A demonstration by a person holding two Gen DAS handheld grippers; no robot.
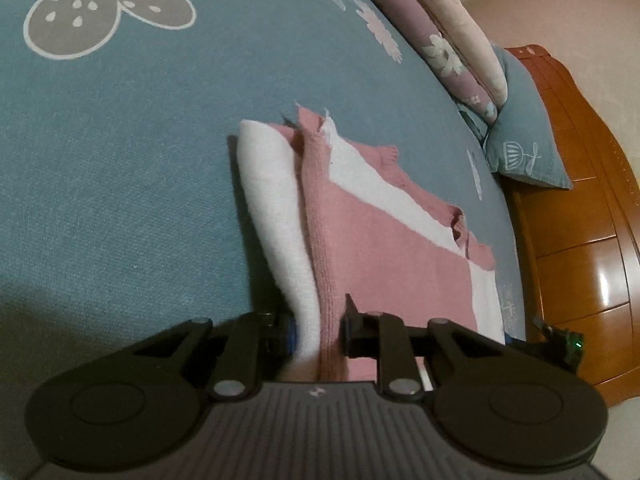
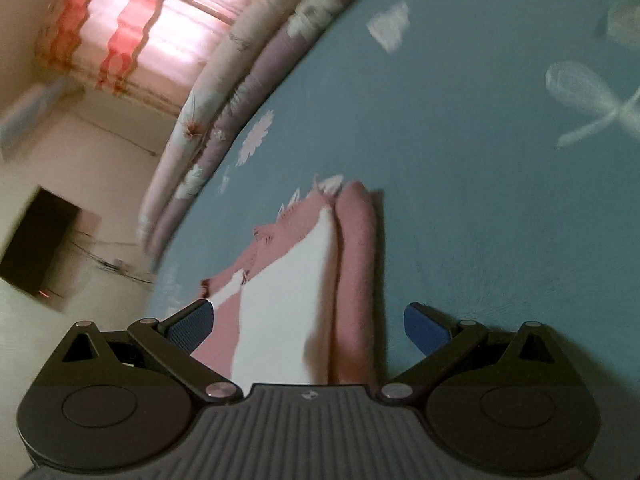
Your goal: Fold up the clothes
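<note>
1. The pale pink rolled quilt (image 1: 460, 12) along the far edge of the bed carries a line of cursive script, too small and tilted to read.
2. Each gripper body bears a small pale emblem at the middle of its ribbed top, on the left gripper (image 1: 316, 334) and on the right gripper (image 2: 308, 328); it is a logo mark without legible letters.
3. No other text, number or label can be read.

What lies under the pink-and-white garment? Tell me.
The garment lies folded on the blue bedsheet, which shows all round it. The sheet right beneath is covered, so anything there cannot be seen. The left gripper pinches its near edge; the right gripper stands open.
</note>
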